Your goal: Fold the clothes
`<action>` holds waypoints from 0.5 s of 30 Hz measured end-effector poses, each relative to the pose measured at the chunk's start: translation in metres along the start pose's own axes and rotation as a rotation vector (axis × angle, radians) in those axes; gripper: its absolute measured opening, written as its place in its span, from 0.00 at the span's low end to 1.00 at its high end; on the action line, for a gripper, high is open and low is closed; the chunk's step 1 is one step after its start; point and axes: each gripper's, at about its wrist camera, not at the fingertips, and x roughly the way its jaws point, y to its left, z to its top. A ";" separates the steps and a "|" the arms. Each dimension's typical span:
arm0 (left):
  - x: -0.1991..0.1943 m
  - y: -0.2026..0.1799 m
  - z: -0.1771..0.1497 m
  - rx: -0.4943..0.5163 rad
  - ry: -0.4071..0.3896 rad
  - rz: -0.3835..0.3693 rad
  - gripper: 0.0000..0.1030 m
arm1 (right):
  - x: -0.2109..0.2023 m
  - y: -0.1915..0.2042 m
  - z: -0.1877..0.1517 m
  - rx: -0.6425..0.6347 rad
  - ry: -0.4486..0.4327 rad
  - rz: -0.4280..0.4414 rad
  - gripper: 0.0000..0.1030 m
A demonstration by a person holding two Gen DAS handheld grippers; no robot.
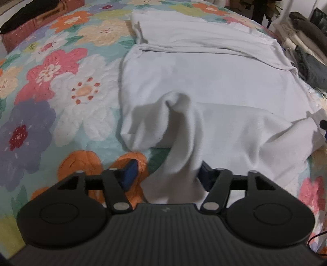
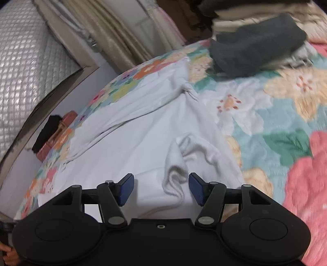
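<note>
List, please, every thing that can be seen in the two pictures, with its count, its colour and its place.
white garment: one, white, spread on the bedspread, part folded, one bunched fold standing between each gripper's open jaws.
floral bedspread: one, many colours, under everything.
pile of clothes: one pile, dark grey, beige and brown, at the bed's far edge beside the garment.
reddish-brown object: one, at the bed's far corner; what it is cannot be told.
black cloth: one, black, lying on that object.
curtain: one, beige, behind the bed.
left gripper: one, black with blue pads, open.
right gripper: one, black with blue pads, open.
</note>
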 end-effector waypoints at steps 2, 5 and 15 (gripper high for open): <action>0.008 0.002 0.000 -0.025 0.026 -0.030 0.79 | 0.004 -0.006 -0.001 0.029 0.000 0.005 0.63; 0.017 0.002 -0.002 -0.086 0.019 -0.071 1.00 | 0.009 -0.011 -0.002 0.043 -0.011 0.006 0.63; 0.001 -0.014 -0.004 -0.039 -0.031 -0.079 0.09 | 0.023 0.007 0.000 -0.147 -0.021 -0.109 0.20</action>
